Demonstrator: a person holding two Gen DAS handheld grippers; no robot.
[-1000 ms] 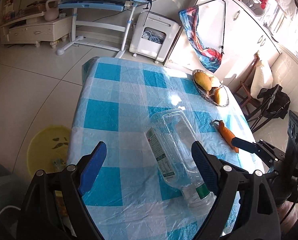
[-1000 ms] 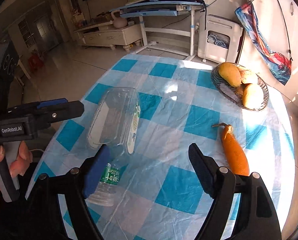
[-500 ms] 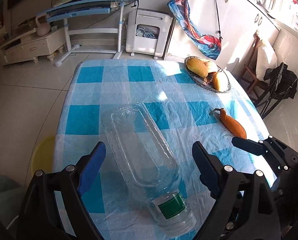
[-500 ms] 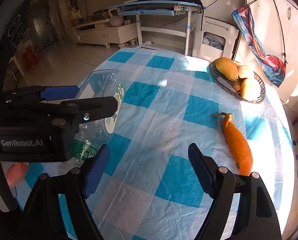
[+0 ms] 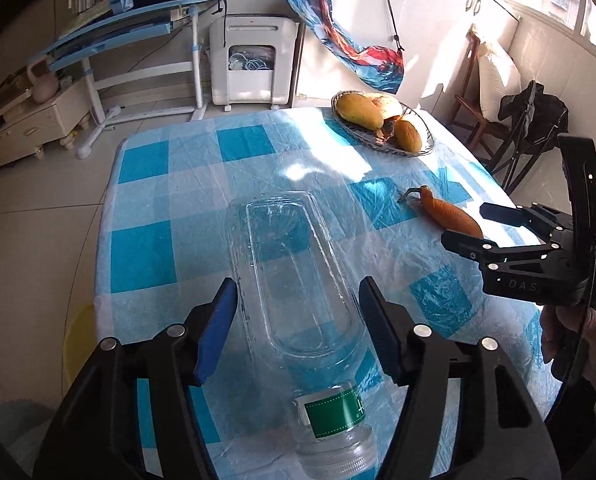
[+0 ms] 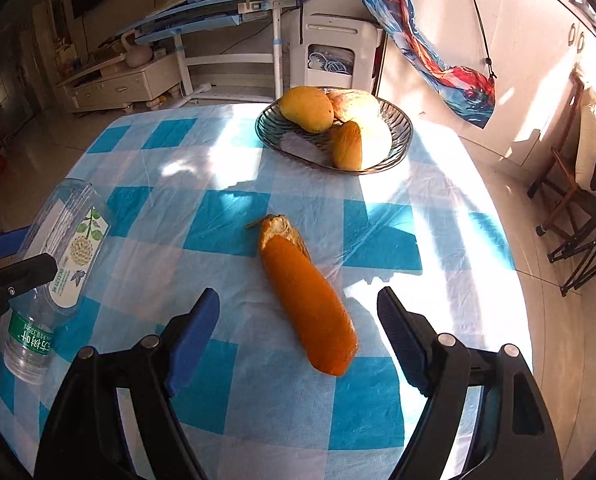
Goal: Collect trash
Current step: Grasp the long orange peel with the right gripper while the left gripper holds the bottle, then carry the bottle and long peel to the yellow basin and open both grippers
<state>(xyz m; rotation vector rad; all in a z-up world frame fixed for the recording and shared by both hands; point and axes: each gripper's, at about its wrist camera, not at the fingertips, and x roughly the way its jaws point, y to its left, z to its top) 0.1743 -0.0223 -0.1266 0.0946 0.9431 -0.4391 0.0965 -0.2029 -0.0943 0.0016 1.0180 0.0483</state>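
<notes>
A clear plastic bottle (image 5: 294, 280) with a green neck label lies on the blue-checked tablecloth (image 5: 146, 248), neck toward me. My left gripper (image 5: 298, 292) straddles it and its jaws are closing, with the blue pads (image 5: 218, 328) touching the bottle's two sides. In the right wrist view the bottle (image 6: 70, 248) and the left gripper (image 6: 10, 256) sit at the far left. A long orange peel (image 6: 306, 300) with a stem lies just ahead of my right gripper (image 6: 298, 304), which stands open with the peel's near end between its fingertips. The left wrist view shows that right gripper (image 5: 468, 224) beside the peel (image 5: 438, 210).
A glass bowl (image 6: 406, 136) of yellow fruit stands at the table's far side. A yellow bin (image 5: 78, 340) sits on the floor left of the table. A wooden chair (image 5: 474, 120) and a dark folding stool stand to the right. A hand (image 5: 558, 340) holds the right gripper.
The left gripper's jaws have narrowed onto the bottle after rolling into line with it. The right gripper has swung away from the bottle and over to the orange peel.
</notes>
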